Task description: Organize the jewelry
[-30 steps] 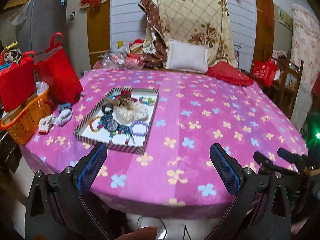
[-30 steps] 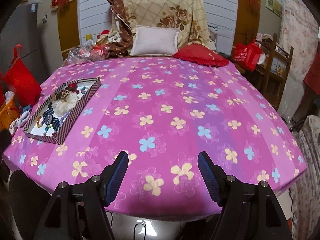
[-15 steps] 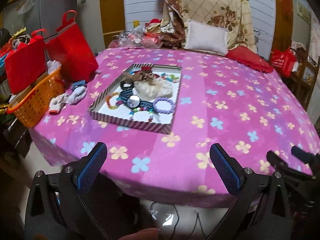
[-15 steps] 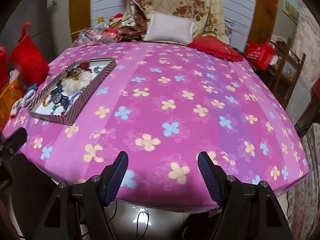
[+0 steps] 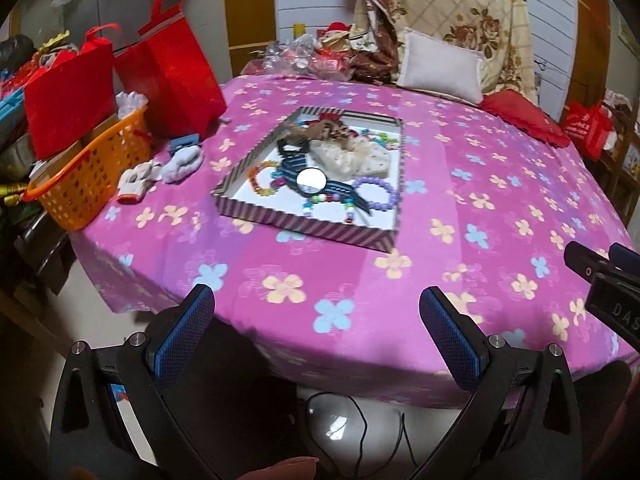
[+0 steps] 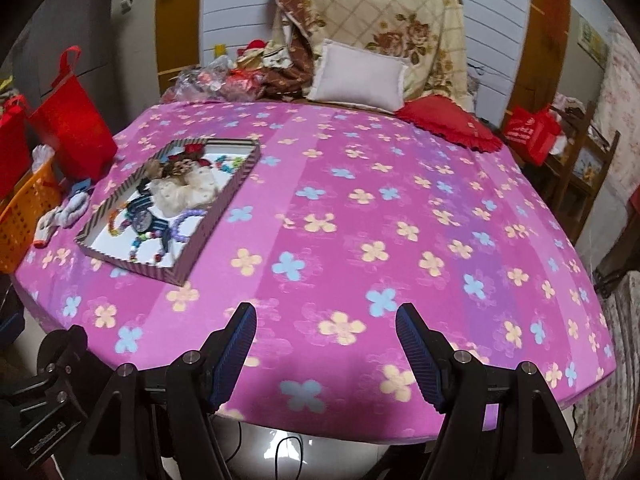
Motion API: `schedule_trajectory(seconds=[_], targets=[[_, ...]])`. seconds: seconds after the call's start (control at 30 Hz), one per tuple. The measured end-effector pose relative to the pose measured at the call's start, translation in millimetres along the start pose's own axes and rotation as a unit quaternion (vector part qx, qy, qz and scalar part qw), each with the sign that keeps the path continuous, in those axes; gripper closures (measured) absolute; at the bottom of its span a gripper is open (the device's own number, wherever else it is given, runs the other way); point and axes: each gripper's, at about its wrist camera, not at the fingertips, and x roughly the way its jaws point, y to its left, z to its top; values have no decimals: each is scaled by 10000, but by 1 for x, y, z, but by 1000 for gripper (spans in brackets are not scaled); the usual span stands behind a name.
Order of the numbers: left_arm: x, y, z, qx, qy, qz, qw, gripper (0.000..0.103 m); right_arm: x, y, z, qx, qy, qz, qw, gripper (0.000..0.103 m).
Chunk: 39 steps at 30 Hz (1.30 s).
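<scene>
Jewelry sits heaped in the striped tray (image 5: 304, 226) on the left part of the pink flowered table (image 5: 480, 200), and that tray now looms larger and more central in my left wrist view than it did a second ago, when it lay smaller and further off to the left. So I have swung and lowered the left gripper (image 5: 316, 328) toward it, while its jaws stay wide and hold nothing. In the right wrist view the tray has also drawn a little nearer; the right gripper (image 6: 326, 340) hangs over the near table edge, likewise wide and empty, well apart from the tray. Inside the tray I can make out a watch with a round shiny face (image 5: 311, 179) lying across a purple bead bracelet (image 5: 376, 194), an orange bead bracelet (image 5: 262, 178), a strand of mixed coloured beads (image 5: 332, 202) and a cream scrunchie (image 5: 356, 156), all overlapping. To my eye the approach points the left gripper at the tray, but whether these pieces are waiting to be sorted out or have been gathered in, the pile alone does not tell me. Tangled strands may lift together if one is pinched.
</scene>
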Motion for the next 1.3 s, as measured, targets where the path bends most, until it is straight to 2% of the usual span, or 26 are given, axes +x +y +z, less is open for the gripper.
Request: schedule_trajectory(seconds=[0.17,0.37,0.6,0.93,1.3], targets=[[6,22,4,-117,58,135,9998,1,1,28,10,-147,45,172,9997,33],[7,50,12,-225,31,285,9993,1,13,60,20,-59,369,399,9985,33],[11,80,13,-478,73,378,9981,1,19,92,2,-279,341,357,9984,33],[16,89,11,-532,155,359,9978,1,18,93,-3,-303,280,283,9987,33],[14,76,8,-368,169,158,9991,1,21,94,-8,-337,295,276,9986,33]])
